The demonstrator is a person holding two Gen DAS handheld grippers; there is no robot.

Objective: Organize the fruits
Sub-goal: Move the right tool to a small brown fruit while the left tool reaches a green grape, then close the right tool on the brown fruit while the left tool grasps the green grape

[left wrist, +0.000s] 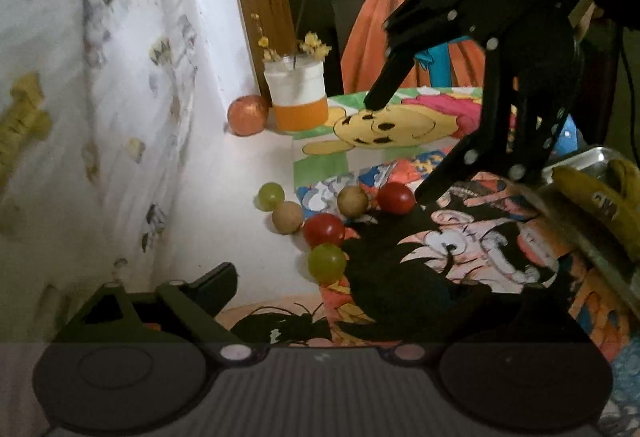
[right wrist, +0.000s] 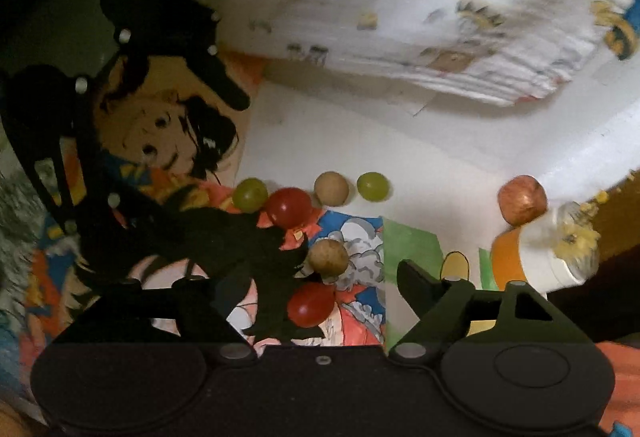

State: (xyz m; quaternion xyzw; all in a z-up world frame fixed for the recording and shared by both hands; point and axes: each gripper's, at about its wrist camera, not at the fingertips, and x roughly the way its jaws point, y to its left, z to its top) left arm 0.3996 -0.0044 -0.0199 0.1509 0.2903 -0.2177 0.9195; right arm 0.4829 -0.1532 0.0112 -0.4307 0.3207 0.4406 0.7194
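On the table, a green grape (left wrist: 271, 196), brown balls (left wrist: 287, 217) and cherry tomatoes (left wrist: 324, 230) lay clustered: light, round, slippery, likely soft-skinned, best pinched gently across the middle. Both tools, left tool (right wrist: 168, 93) and right tool (left wrist: 394, 149), gaped open, empty.

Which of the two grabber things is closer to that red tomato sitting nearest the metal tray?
The right gripper. Its open fingers hang just above and beside that tomato, near the tray. The left gripper is open too, farther back, with other fruits between.
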